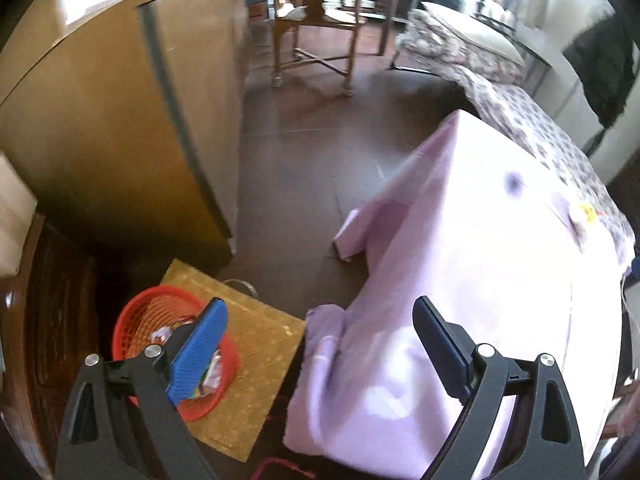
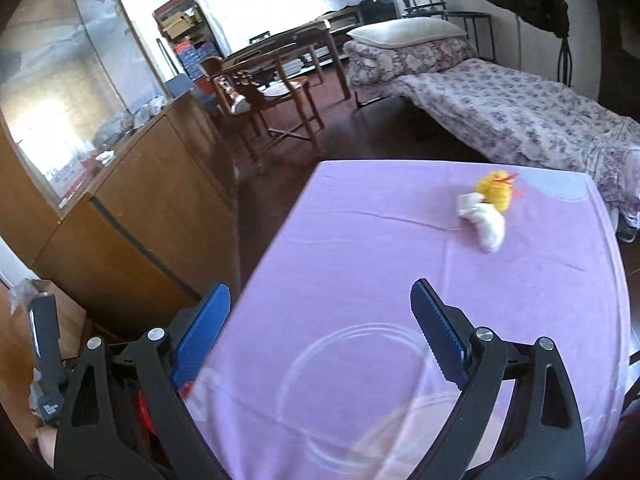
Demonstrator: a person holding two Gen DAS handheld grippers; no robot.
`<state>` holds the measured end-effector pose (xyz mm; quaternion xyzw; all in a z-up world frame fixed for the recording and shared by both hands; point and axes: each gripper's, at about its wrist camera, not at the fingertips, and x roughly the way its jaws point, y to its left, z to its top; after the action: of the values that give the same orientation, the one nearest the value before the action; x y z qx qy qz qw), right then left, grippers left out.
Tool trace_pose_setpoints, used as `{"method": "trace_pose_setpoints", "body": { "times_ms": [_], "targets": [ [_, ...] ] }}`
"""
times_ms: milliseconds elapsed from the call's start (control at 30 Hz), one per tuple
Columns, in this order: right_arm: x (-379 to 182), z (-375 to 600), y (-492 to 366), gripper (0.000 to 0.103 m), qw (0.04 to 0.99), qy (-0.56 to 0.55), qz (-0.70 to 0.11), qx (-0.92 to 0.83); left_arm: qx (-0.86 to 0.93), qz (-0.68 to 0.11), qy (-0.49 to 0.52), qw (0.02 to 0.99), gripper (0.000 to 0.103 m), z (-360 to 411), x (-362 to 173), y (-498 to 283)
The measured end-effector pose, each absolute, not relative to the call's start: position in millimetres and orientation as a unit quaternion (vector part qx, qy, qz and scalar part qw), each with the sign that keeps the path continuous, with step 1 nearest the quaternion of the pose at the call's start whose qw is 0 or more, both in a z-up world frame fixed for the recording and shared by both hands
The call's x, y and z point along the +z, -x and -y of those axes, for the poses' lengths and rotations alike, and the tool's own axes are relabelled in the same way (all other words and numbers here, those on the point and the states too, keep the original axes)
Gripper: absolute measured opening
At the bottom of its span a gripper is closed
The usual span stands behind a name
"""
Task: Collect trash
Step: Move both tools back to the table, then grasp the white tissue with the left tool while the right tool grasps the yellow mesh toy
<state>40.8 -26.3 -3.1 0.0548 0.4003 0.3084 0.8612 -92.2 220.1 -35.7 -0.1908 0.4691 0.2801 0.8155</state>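
Note:
A red mesh basket (image 1: 152, 316) stands on the floor at the lower left, with crumpled wrappers (image 1: 208, 376) inside it. My left gripper (image 1: 320, 308) hangs open above the gap between the basket and the lilac-covered table (image 1: 480, 260), with nothing between its fingers. My right gripper (image 2: 320, 290) is open over the table's lilac cloth (image 2: 360, 240). A clear plastic cup (image 2: 352, 364), blurred, lies low between its fingers; I cannot tell whether a pad touches it. Farther across the table lie a yellow plush duck (image 2: 496, 192) and a white crumpled wad (image 2: 488, 228).
The basket sits on a straw mat (image 1: 256, 328). A brown wooden cabinet (image 2: 140, 208) runs along the left, close to the table's edge. Beyond are dark floor, a wooden chair (image 2: 264, 92) and a bed with a floral cover (image 2: 500, 108).

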Motion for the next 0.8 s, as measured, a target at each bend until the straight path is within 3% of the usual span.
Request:
{"method": "trace_pose_setpoints", "body": {
  "times_ms": [800],
  "targets": [
    [-38.7,142.3,-119.8,0.089,0.887,-0.121,-0.398,0.202,0.156,-0.476,0.14,0.854,0.092,-84.5,-42.0,-69.5]
  ]
}}
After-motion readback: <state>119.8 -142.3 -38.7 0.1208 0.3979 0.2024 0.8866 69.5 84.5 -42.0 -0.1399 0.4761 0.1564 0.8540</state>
